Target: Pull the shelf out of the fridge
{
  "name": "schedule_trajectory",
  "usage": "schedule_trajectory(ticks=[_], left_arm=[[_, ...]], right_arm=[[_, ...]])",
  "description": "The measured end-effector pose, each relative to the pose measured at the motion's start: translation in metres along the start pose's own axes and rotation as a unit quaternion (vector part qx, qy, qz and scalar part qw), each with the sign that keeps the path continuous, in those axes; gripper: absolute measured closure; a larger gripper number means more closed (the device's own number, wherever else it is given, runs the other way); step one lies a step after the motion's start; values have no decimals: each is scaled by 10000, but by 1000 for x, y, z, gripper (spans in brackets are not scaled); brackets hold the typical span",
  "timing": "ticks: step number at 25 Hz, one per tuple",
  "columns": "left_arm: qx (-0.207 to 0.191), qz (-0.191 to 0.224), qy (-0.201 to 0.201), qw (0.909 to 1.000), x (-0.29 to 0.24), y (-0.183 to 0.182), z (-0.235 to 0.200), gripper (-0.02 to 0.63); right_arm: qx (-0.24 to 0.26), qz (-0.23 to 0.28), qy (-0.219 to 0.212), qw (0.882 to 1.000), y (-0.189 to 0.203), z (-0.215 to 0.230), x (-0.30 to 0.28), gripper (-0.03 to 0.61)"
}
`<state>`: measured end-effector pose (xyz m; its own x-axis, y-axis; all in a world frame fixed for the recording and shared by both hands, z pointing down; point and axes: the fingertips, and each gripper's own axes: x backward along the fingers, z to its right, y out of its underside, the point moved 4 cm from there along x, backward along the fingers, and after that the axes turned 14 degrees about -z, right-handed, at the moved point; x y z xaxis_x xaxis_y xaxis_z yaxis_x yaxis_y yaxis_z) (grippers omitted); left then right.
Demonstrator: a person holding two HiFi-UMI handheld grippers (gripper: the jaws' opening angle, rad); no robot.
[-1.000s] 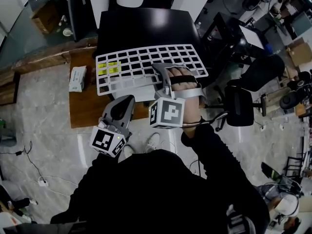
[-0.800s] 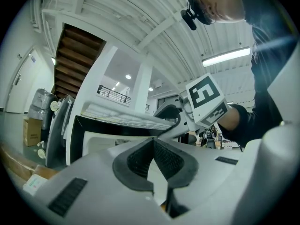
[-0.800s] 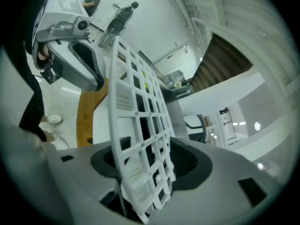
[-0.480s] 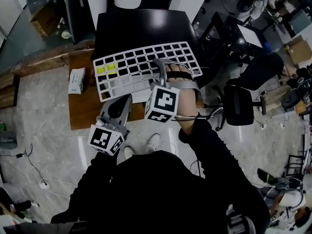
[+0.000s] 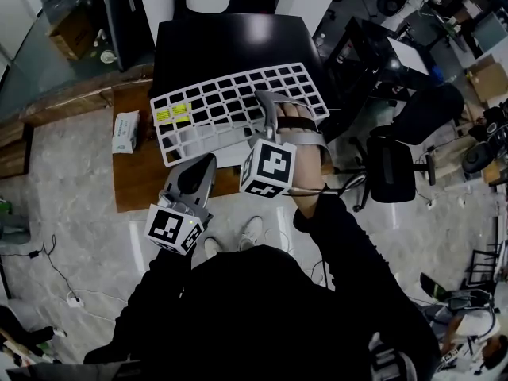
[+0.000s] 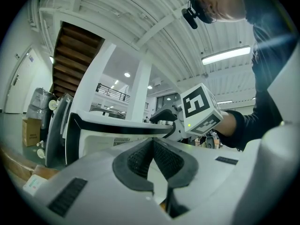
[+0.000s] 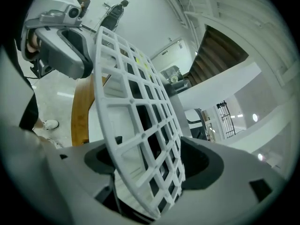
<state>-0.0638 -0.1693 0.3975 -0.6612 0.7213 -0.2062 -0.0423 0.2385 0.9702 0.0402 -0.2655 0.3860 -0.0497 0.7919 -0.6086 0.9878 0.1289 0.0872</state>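
Seems nearly done: white grid shelf (image 5: 202, 137) out of the fridge (image 5: 230, 38) & lying flat on its black top, near edge betw. right gripper (image 5: 267, 109) fingers (image 7: 206, 165), just opened wide, pads off it; left gripper (image 5: 202, 169) fingers (image 6: 136, 161) together, empty; prob. little left but drawing the hand back.

No legible text; yellow labels (image 5: 175, 113) on shelf (image 5: 230, 109) unreadable.

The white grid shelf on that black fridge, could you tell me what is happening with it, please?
A person with tongs in each hand is handling the white grid shelf, which lies on top of the black fridge with its near edge overhanging. The right tongs have just been opening, with the shelf's edge between them, not pinched. The left tongs are shut and empty.
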Motion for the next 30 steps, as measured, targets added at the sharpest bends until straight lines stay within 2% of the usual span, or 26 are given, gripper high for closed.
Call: schedule_trajectory(ticks=[8, 13, 16, 19, 20, 22, 26, 27, 29, 30], left_arm=[[-31, -72, 132, 9999, 3, 7, 4, 607], [-96, -133, 252, 9995, 9, 14, 11, 607], [-119, -172, 308, 9993, 16, 19, 14, 607], [-133, -214, 362, 9990, 22, 25, 18, 607], [-137, -230, 384, 9989, 24, 27, 19, 607], [-149, -251, 432, 9986, 31, 29, 23, 607], [-187, -256, 501, 9982, 43, 32, 28, 607], [-199, -249, 513, 9982, 46, 33, 29, 607], [-220, -251, 542, 9980, 50, 34, 31, 607], [-227, -257, 560, 9978, 51, 35, 32, 607]], right_arm=[[-150, 498, 957, 9940, 25, -6, 48, 184], [-200, 1060, 1305, 9856, 35, -26, 88, 186], [-748, 1440, 1229, 9791, 41, -36, 105, 187], [-1734, 1855, 667, 9649, 48, -47, 112, 187], [-2101, 2007, 410, 9560, 50, -51, 113, 187], [-2817, 2345, -93, 9304, 52, -60, 116, 189], [-4029, 2992, -1056, 8585, 52, -77, 118, 190], [-4243, 3166, -1232, 8394, 52, -81, 119, 212], [-4520, 3627, -1451, 8019, 54, -86, 125, 363], [-4604, 3863, -1516, 7848, 55, -88, 129, 479]])
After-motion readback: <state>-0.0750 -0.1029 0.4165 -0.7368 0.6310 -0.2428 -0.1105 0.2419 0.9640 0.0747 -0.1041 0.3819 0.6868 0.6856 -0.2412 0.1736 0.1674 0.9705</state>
